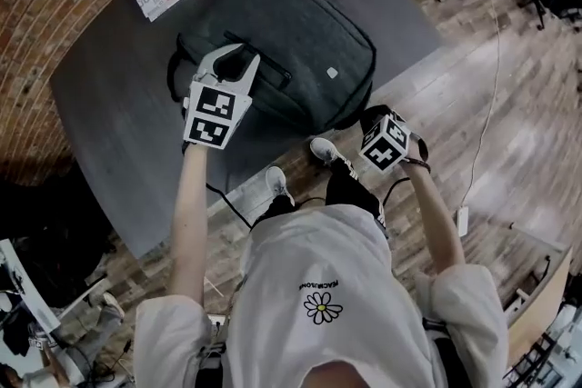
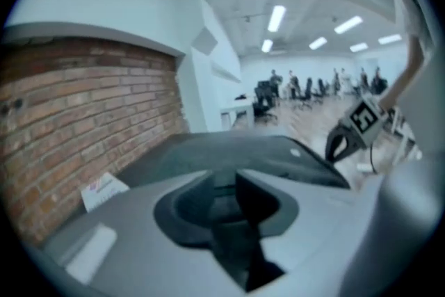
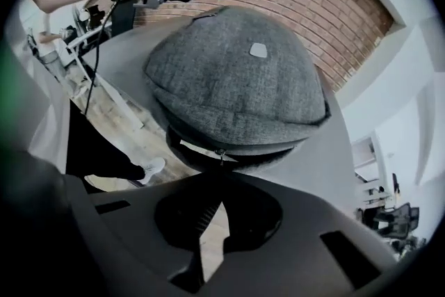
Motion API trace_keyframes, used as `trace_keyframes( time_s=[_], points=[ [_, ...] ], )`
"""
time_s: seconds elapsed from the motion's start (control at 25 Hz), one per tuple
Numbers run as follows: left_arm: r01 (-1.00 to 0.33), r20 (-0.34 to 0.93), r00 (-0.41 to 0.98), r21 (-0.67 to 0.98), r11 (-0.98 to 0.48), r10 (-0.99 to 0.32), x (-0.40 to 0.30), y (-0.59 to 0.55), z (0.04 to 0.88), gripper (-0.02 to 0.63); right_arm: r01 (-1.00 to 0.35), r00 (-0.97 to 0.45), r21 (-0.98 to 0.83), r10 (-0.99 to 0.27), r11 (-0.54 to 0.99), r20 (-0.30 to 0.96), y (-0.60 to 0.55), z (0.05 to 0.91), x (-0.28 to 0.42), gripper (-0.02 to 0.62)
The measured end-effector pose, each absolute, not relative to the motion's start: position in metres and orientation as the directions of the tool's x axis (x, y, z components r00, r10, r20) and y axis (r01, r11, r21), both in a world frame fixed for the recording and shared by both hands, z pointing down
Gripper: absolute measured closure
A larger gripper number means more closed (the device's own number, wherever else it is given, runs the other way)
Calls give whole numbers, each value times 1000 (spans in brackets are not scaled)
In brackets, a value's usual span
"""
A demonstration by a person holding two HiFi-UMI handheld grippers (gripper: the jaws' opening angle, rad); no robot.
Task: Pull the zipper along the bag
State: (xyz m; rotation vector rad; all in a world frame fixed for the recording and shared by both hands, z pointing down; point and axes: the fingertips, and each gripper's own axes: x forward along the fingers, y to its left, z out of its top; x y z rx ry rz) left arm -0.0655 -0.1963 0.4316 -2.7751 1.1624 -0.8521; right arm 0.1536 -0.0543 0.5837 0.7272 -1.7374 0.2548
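Grey fabric bag (image 1: pixel 300 32) is lying on the surface (image 1: pixel 118 77), its zipper pull (image 3: pixel 221 154) not yet gripped.
The left hand-held gripper (image 1: pixel 238 62) is hovering agape and empty; the right hand-held gripper (image 3: pixel 217 181) is pinched closed on nothing, so it needs reopening on the pull.

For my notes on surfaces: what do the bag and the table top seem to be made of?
Bag: likely woven fabric, matte heathered grey; a fine weave texture shows.
Table: smooth dark grey top, matte, perhaps laminate; no grain visible.

Dark grey fabric bag (image 1: pixel 300 32) flat on table (image 1: pixel 118 104), zipper pull (image 3: pixel 221 154) at near edge
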Motion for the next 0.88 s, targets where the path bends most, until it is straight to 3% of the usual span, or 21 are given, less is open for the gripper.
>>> trace_keyframes(
  time_s=[0.08, 0.2, 0.36, 0.88],
  points=[
    [-513, 569, 568, -322, -796, -595, -50, -196, 444, 518, -630, -76, 244, -372, 737, 925, -67, 585, 178, 594],
    [-378, 650, 571, -335, -863, -502, -30, -191, 468, 537, -658, -4, 307, -412, 687, 911, -83, 585, 202, 594],
    [-432, 630, 628, -207, -878, -457, -25, -195, 476, 546, -687, 13, 326, -438, 649, 899, -83, 580, 208, 594],
    [-427, 605, 658, -192, -884, -449, -13, -192, 485, 565, -835, -111, 127, -389, 536, 914, -33, 575, 177, 592]
  ],
)
